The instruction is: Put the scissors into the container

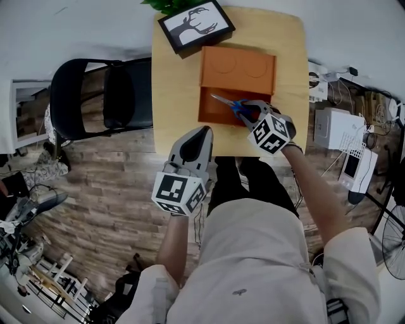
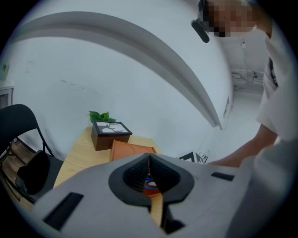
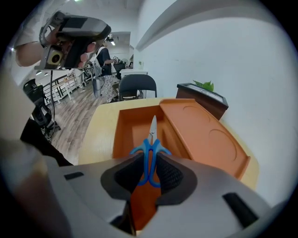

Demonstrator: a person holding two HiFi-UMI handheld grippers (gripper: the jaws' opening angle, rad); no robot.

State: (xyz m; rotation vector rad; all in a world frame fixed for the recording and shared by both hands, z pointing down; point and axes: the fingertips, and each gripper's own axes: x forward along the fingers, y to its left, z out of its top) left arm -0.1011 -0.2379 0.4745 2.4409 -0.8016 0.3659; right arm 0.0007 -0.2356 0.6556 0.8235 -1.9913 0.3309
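Right gripper (image 3: 149,163) clamps blue-handled metal scissors (image 3: 152,135) over orange rectangular container (image 3: 200,135) open compartment; left gripper (image 2: 149,162) closed, empty.

Office-type workroom: bare white wall (image 1: 63,25), wood-plank floor (image 1: 120,202), small desk (image 1: 174,114), black folding chair (image 1: 82,95), tangled cables (image 1: 342,88) and white electronics boxes (image 1: 338,126) on the floor, a fan (image 1: 393,247), office chair (image 3: 35,104) farther back.

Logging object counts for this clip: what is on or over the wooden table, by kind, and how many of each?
Scissors: 1, blue-handled, held in the right gripper over the container
Orange container: 1
Dark box with a black-and-white picture on top: 1
Leafy plant: 1, behind the box
Total: 4
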